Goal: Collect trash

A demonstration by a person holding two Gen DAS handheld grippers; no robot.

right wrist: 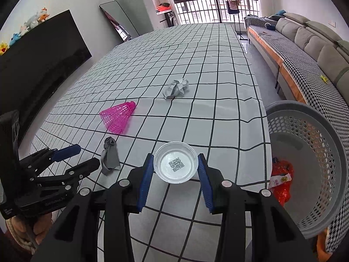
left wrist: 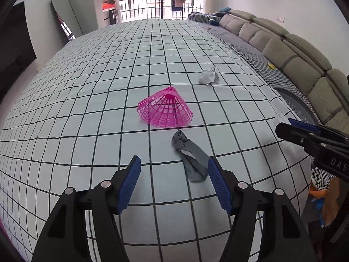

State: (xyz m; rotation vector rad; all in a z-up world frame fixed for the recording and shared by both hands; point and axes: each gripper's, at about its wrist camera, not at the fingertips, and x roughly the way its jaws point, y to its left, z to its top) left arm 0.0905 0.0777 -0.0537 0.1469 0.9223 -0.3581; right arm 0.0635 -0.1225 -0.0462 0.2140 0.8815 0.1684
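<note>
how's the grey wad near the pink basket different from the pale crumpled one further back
The grey wad is dark grey, long and twisted, lying flat close in front of the left gripper. The pale crumpled paper is near white, balled up and rounder, lying beyond the pink basket. Both rest loose on the checked tablecloth, ungripped.

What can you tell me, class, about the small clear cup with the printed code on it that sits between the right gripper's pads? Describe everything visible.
The clear cup is a small round container of see-through plastic, seen end-on, with a black square code printed on its flat face. It looks empty and undamaged. The right gripper holds it, one blue ribbed pad against each side of its rim, above the checked tablecloth near the table's edge. The grey perforated basket stands close beside it; nothing else touches the cup.
</note>
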